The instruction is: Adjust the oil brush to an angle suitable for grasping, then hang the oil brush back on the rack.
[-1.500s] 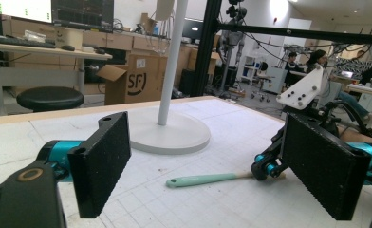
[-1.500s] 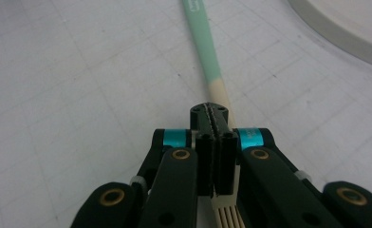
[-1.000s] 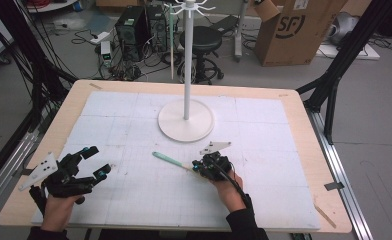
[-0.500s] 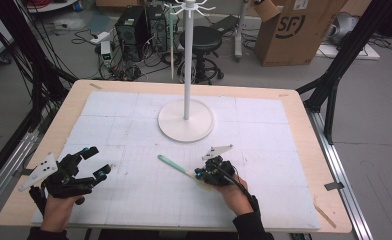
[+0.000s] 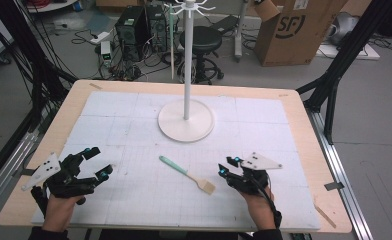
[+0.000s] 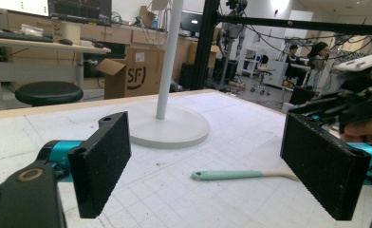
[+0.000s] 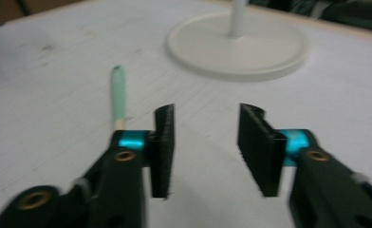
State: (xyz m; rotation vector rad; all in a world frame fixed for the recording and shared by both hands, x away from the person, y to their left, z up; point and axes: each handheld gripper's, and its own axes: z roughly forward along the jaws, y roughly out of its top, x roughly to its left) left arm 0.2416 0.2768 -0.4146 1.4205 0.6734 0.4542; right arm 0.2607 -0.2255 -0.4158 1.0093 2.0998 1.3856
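Observation:
A spatula [image 5: 186,174] with a mint-green handle and a wooden blade lies flat on the white mat, blade toward the right hand. My right gripper [image 5: 229,166] stands just right of the blade; its jaws have just been opening, and it is open with nothing between them. In the right gripper view the spatula's handle [image 7: 117,92] shows left of the right gripper [image 7: 205,147]. My left gripper [image 5: 96,161] rests wide open at the front left. In its own view the left gripper [image 6: 205,166] frames the spatula [image 6: 241,175] farther off.
A white stand [image 5: 186,122] with a round base and a tall pole rises at the mat's middle back, and a long utensil [image 5: 171,40] hangs from its hooks. A stool and a cardboard box [image 5: 296,30] stand beyond the table's far edge.
The right gripper carried the spatula's blade end to the right, then opened and let it go. It now sits a little right of the blade. The left gripper stayed put.

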